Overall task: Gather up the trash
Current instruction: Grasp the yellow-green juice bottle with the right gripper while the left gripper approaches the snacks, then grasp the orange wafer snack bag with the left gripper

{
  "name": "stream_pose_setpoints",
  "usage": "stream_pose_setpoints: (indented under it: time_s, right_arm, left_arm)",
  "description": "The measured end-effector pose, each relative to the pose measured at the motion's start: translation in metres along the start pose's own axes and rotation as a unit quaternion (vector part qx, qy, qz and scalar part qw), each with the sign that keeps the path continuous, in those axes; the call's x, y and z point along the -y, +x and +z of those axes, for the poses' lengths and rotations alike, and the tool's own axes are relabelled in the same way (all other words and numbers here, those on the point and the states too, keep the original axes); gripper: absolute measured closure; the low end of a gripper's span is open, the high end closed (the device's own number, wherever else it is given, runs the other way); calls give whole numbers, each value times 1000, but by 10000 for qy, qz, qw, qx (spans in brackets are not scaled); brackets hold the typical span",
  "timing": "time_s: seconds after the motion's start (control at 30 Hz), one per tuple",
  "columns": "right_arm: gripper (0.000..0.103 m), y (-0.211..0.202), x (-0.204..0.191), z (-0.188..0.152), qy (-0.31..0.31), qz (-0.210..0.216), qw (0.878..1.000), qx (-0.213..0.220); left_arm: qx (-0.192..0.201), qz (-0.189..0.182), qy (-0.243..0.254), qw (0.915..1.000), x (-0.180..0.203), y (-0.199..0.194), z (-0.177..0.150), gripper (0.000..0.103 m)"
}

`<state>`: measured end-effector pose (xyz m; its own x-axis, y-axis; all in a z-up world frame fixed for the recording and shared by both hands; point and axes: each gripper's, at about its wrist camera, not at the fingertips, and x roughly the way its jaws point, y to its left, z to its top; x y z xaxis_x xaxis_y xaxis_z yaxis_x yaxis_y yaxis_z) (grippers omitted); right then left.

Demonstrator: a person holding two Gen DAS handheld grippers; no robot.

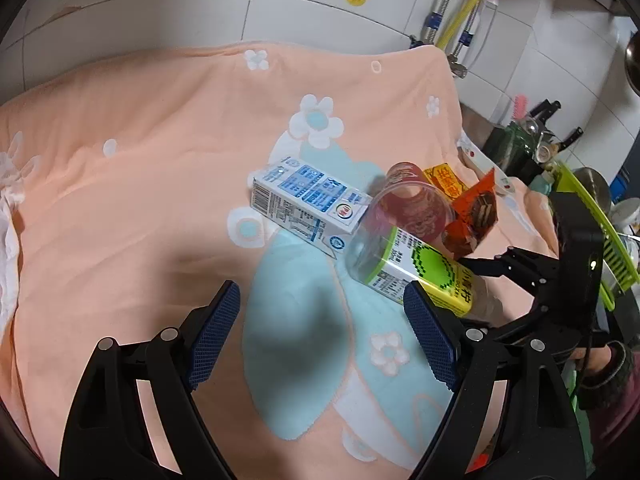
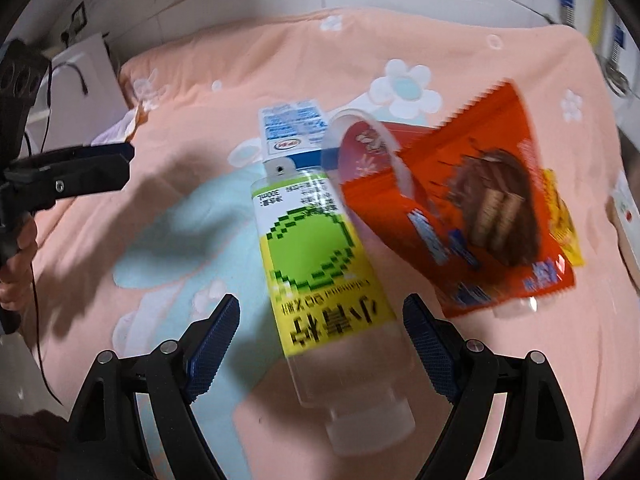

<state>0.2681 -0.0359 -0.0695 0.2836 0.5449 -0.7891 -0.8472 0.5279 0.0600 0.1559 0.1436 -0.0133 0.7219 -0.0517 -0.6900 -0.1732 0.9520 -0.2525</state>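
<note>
A small pile of trash lies on a peach flowered cloth (image 1: 140,200). In it are a white and blue milk carton (image 1: 308,204), a clear cup with red print (image 1: 408,204), a clear bottle with a green and yellow label (image 1: 420,276), an orange-red snack wrapper (image 1: 476,216) and a yellow packet (image 1: 444,180). My left gripper (image 1: 322,290) is open over bare cloth, short of the carton. My right gripper (image 2: 320,304) is open and straddles the bottle (image 2: 316,256), cap end toward me; the pads stand apart from it. The wrapper (image 2: 480,208) leans over the cup (image 2: 368,148).
A tiled wall (image 1: 160,12) with pipes (image 1: 448,4) stands behind the cloth. A green dish rack (image 1: 592,216) and kitchenware crowd the right side. A white box (image 2: 88,76) with cables sits far left. A person's hand (image 2: 20,256) holds the left gripper's handle.
</note>
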Motion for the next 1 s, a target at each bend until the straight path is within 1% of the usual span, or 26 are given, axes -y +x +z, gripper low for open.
stream_pose_setpoints:
  time_s: [0.13,0.3,0.37,0.4,0.43,0.5,0.7,0.9,1.0]
  right_arm:
    - [22,15,-8,7,-287,-3,9995,-143]
    - [22,32,-9,15,-346,-1,9990,-286]
    - [25,35,-8,16,-308,-8,9990,-315]
    - [32,36,-9,17,-287,-28,9990,-331]
    - [42,34,-8,16,-248,-17,9991,-343]
    - [48,30,-6,13,-77,161,9991,-380]
    - [49,9,-15,-9,83,125,9994,-303]
    - [50,-22,-20,-39,322,112,9993,-121]
    - [50,-39,-19,-51,412,29,9991,-25]
  left_arm:
    - [2,20,-86,10000,-4,4,2,20]
    - [2,21,-179,9998,-8,6,3,20]
    - [6,28,-173,9998,-7,7,4,21]
    - [12,19,-160,9999,-7,7,5,21]
    - [27,14,-130,9999,-6,6,4,21]
    - [69,-33,-82,9999,-3,4,6,22]
    - [216,-276,181,9992,17,-1,12,22]
    - [366,-612,626,9955,56,3,23,22]
    - [393,-819,887,9919,78,10,29,23]
